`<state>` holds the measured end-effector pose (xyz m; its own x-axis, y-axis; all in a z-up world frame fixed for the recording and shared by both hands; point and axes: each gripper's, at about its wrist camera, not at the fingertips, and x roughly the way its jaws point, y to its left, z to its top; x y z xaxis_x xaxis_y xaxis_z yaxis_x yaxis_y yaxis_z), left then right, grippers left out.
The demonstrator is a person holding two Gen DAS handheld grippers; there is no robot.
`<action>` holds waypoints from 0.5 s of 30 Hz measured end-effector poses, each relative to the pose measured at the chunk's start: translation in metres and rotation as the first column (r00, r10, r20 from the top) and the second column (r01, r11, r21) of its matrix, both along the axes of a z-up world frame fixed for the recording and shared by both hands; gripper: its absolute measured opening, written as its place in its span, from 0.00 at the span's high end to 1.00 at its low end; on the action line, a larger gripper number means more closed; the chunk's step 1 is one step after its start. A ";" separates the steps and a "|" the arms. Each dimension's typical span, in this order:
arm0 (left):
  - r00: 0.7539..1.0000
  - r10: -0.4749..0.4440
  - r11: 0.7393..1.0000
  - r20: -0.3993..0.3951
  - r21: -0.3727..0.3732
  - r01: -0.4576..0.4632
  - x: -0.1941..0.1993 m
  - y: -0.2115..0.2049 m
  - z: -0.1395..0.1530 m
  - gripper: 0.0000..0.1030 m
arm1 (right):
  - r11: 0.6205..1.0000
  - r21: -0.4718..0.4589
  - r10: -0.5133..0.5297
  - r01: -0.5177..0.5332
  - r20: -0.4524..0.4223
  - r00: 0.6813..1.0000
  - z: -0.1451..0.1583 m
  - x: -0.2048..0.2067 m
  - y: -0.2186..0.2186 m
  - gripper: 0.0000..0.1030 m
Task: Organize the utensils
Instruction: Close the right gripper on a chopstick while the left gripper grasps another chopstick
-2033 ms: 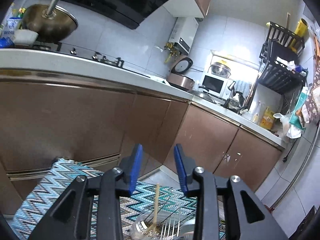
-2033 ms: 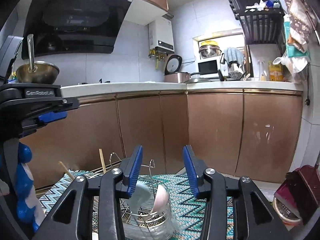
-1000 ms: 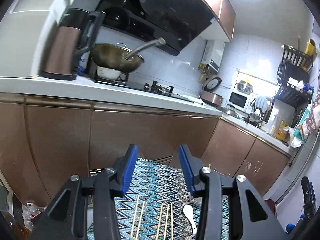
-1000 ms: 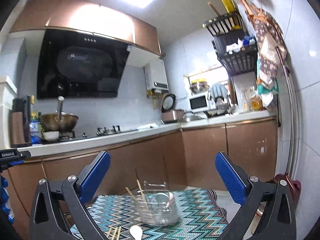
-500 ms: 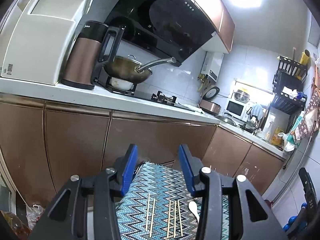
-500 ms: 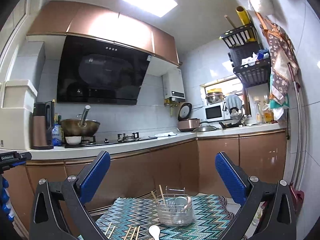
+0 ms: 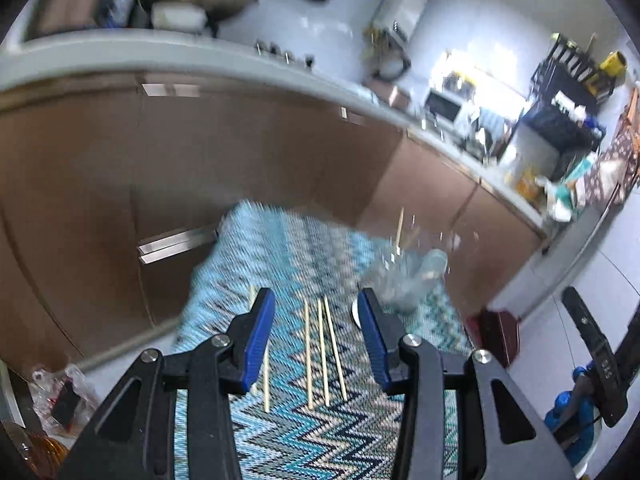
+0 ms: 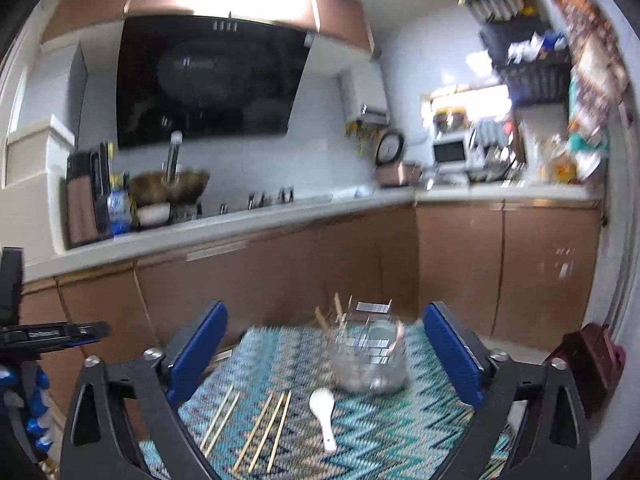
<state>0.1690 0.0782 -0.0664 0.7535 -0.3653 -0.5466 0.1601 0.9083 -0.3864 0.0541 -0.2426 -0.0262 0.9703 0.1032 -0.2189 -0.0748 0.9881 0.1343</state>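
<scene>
Progress: holder (image 8: 368, 360) is already carrying some chopsticks; loose chopsticks (image 7: 320, 348) and white spoon (image 8: 325, 408) are still lying on the bench (image 8: 384, 440).
Left tool (image 7: 316, 340): standing part-open, empty, over the chopsticks.
Right tool (image 8: 324, 360): gaping wide, empty.
Change: both views are dipping lower than half a second ago.

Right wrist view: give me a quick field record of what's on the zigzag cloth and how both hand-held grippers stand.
surface: blue-and-white zigzag patterned cloth
holder: clear round utensil holder with a wire rack, far side of the cloth, a few chopsticks standing in it
spoon: white ceramic soup spoon, loose, in front of the holder
chopsticks: loose pale wooden chopsticks, lying left of the spoon
right hand-held gripper: wide open, empty, above the cloth
left hand-held gripper: open, empty, over the chopsticks
image: motion-blurred
</scene>
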 end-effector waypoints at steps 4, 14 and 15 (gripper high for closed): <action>0.990 -0.053 0.998 -0.134 -0.025 0.050 0.044 -0.014 -0.041 0.61 | 0.998 0.019 0.057 -0.055 -0.147 0.988 -0.034 0.044 -0.003 0.31; 0.914 -0.118 0.992 -0.387 -0.004 0.126 0.143 -0.034 -0.128 0.69 | 0.951 0.119 0.307 -0.284 -0.435 0.846 -0.122 0.146 0.035 0.71; 0.908 -0.117 0.991 -0.402 0.006 0.131 0.150 -0.034 -0.133 0.69 | 0.943 0.116 0.330 -0.313 -0.474 0.816 -0.134 0.159 0.046 0.75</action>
<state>0.3186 0.0442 -0.1993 0.4192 -0.4190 -0.8054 0.1107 0.9041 -0.4127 0.2133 -0.1971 -0.1601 0.6536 0.4055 -0.6391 -0.3056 0.9139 0.2673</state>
